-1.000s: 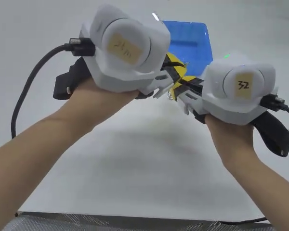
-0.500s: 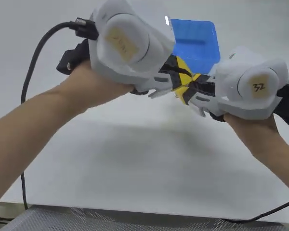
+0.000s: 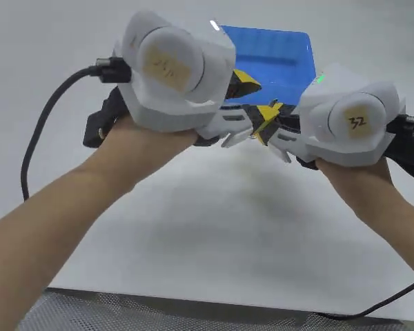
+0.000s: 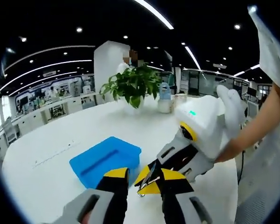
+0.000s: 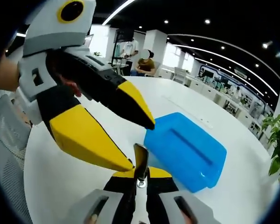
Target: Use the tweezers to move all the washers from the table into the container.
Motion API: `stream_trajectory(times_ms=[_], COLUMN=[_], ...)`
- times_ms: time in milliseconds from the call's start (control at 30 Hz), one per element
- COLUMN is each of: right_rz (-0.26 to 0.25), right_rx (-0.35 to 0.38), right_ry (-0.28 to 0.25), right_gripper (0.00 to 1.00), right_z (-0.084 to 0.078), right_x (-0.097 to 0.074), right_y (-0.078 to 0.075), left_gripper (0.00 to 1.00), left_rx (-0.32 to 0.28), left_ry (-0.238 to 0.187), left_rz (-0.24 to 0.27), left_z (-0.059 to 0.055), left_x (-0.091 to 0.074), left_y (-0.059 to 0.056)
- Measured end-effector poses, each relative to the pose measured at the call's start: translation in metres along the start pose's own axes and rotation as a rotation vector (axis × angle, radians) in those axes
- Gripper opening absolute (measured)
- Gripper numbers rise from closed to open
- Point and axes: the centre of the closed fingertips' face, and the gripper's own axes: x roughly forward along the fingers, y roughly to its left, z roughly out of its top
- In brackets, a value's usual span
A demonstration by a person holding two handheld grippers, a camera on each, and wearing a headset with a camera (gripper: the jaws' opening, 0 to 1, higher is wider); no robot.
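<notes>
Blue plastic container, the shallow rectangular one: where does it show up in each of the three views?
Head view: blue plastic container at top centre, its near edge hidden.
Left gripper view: lower left of centre, flat on the table.
Right gripper view: right of centre, just past the metal tweezers clamped in the right gripper.
Shared landmark: the white tabletop it rests on.

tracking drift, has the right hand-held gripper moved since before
no clear move: right hand-held gripper still overlaps the blue container at its near right corner
</notes>
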Motion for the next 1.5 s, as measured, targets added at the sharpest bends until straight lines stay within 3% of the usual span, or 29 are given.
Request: stream_trajectory(times_ms=[167, 333, 433, 667, 867, 1500], right_rz=[0.0, -0.009, 0.019, 0.021, 0.019, 0.005], right_rx=[0.039, 0.061, 0.091, 0.097, 0.096, 0.16], right_ry=[-0.002, 0.0, 0.013, 0.037, 0.045, 0.039], right_gripper=[0.02, 0.03, 0.04, 0.04, 0.05, 0.05], right_z=[0.002, 0.004, 0.003, 0.001, 0.001, 0.001], right_x=[-0.001, 0.0, 0.001, 0.002, 0.002, 0.005], right_y=[-0.005, -0.008, -0.006, -0.011, -0.011, -0.019], left_gripper=[0.38, 0.4, 0.4, 0.42, 0.41, 0.39], left_rx=[-0.05, -0.087, -0.099, -0.116, -0.118, -0.093], left_ry=[-0.007, 0.003, 0.021, 0.027, 0.045, 0.059], left_rz=[0.066, 0.094, 0.108, 0.149, 0.161, 0.174], left_z=[-0.005, -0.014, -0.021, -0.028, -0.036, -0.039], left_x=[-0.019, -0.034, -0.04, -0.053, -0.06, -0.061], left_y=[0.006, 0.007, 0.008, 0.011, 0.01, 0.01])
